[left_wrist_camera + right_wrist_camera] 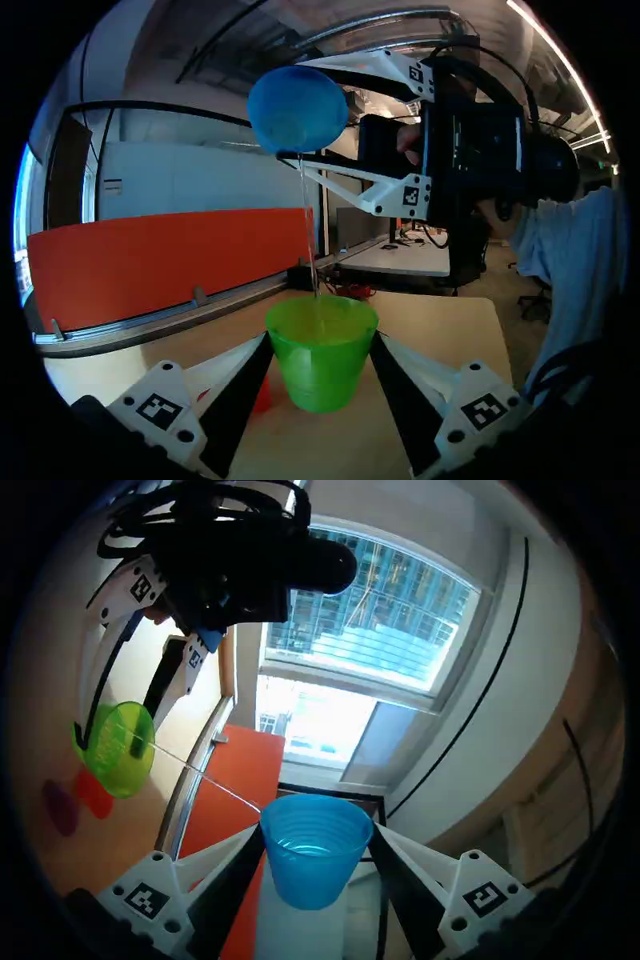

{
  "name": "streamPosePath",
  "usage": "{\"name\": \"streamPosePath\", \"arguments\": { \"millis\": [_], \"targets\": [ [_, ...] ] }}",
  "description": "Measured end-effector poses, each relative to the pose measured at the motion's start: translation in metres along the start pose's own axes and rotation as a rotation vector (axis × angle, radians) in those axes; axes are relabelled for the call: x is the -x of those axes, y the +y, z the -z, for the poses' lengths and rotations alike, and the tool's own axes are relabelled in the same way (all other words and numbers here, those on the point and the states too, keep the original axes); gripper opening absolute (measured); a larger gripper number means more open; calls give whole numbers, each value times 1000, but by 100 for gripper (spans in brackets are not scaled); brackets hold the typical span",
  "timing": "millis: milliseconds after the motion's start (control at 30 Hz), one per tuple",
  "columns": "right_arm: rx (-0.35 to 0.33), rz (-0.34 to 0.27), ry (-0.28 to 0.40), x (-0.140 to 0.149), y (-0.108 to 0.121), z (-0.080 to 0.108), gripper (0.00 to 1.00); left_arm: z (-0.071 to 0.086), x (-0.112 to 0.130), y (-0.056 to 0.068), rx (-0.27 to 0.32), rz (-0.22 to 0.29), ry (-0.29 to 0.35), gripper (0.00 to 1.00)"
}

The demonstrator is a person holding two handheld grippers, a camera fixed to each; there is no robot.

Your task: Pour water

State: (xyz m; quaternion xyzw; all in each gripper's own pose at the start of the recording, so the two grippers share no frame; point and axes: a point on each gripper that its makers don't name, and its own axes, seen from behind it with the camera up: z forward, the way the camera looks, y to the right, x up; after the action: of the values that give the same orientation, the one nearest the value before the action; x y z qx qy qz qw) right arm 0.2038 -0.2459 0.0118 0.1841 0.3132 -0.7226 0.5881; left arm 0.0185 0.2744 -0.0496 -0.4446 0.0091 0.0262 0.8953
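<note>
Pour under way. Nearest, the left gripper (322,346) is closed on the green cup (322,370), one finger pressed to each side. It holds the cup upright over the table (448,324); whether the cup rests on the table cannot be told. A thin water stream (307,232) drops into the cup's mouth. Farther and higher, the right gripper (316,836) clamps the blue cup (314,868), tipped steeply with its lip above the green cup. Water is visible inside the blue cup, so the transfer is judged incomplete. Emptying and righting the blue cup are left.
</note>
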Motion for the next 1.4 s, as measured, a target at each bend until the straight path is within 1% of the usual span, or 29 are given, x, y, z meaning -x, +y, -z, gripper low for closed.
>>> {"name": "streamPosePath", "arguments": {
  "millis": [167,300,467,600,700,800,900,1067,1400],
  "targets": [
    [4,40,8,-6,-1,-1,92,0,-1,0,1,5,3,84],
    [3,52,14,-10,-3,-1,92,0,-1,-1,1,7,4,84],
    [5,32,13,-10,-4,-1,92,0,-1,-1,-2,7,6,84],
    [2,-24,6,-6,-6,1,92,0,-2,-2,-4,6,7,84],
    [-3,-108,0,-2,-10,3,92,1,-3,-2,-5,4,9,84],
    [-8,-223,-8,3,-14,6,92,2,-5,-2,-6,2,12,84],
    [-15,-348,-17,6,-18,10,92,4,-7,-2,-8,1,14,84],
    [-23,-581,-16,6,-22,16,92,5,-9,-4,-11,1,16,84],
    [-53,-968,3,-8,-26,28,92,5,-14,-6,-21,-11,17,84]
  ]
}}
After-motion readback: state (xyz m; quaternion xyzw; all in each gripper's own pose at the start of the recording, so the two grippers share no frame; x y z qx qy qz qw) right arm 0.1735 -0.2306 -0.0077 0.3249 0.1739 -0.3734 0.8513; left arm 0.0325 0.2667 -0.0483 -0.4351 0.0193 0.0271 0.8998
